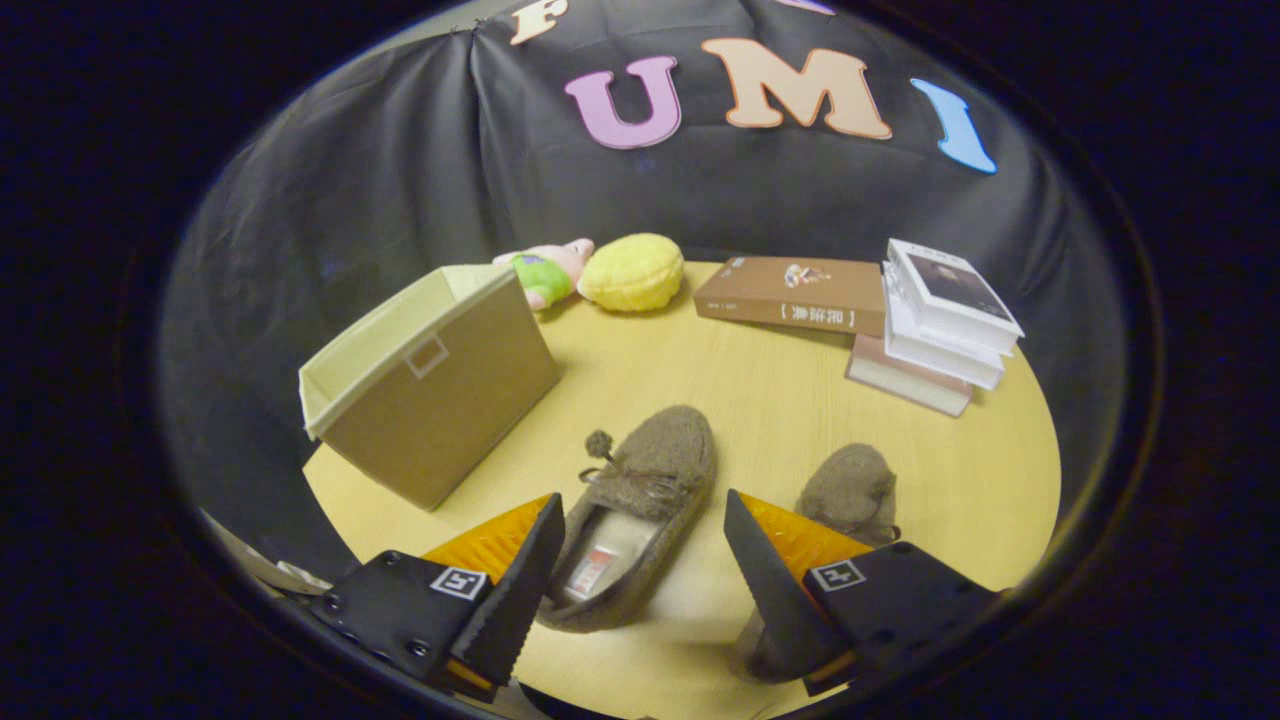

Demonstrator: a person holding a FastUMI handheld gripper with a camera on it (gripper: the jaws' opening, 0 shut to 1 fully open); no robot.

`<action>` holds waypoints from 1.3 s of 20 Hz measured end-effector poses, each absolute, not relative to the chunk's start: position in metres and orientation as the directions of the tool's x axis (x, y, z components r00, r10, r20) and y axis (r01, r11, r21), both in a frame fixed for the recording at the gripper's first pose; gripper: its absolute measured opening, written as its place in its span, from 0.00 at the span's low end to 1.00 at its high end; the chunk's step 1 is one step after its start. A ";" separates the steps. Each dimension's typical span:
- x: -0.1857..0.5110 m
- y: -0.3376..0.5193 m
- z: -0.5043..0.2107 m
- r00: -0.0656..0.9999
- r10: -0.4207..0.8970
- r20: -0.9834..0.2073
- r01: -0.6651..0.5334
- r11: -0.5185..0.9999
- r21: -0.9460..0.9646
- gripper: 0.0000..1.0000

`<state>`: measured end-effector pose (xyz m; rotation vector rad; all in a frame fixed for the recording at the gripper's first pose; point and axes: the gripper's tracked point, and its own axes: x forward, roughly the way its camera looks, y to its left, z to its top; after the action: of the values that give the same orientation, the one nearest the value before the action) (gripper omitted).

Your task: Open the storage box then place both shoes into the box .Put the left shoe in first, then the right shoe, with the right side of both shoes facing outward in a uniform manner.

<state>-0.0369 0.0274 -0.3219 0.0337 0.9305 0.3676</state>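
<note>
1. One fuzzy brown shoe [640, 510] lies on the round table [780, 410], with its heel end between the fingers and its toe pointing far.
2. It has a small pompom and a bow on top, and its opening faces up.
3. The gripper [640, 575] has its jaws spread wide apart, one finger on each side of that shoe. They are not squeezing it.
4. The other shoe [848, 492] sits just to the right, partly hidden behind the right finger.
5. The box [430, 400] stands to the left and farther away. It is tan cloth, open at the top, and looks tilted.
6. Far behind the box lie a pink and green plush toy [545, 272] and a yellow plush [632, 272], touching each other.
7. On the far right are a brown book [795, 292] and a stack of books [940, 330] just beside it.
</note>
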 end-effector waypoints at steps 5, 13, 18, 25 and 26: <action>-0.046 0.022 -0.362 0.443 0.301 -0.844 -0.263 0.944 0.198 0.99; -0.047 0.032 -0.386 0.315 0.298 -0.901 -0.166 0.952 0.257 0.41; -0.053 0.026 -0.386 0.249 0.271 -0.930 -0.071 0.963 0.261 0.04; -0.046 0.044 -0.371 0.232 0.340 -0.911 0.119 0.920 0.374 0.04; -0.045 0.047 -0.368 0.235 0.355 -0.905 0.141 0.909 0.393 0.04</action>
<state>-0.0449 0.0473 -0.3678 0.4393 1.3379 0.1534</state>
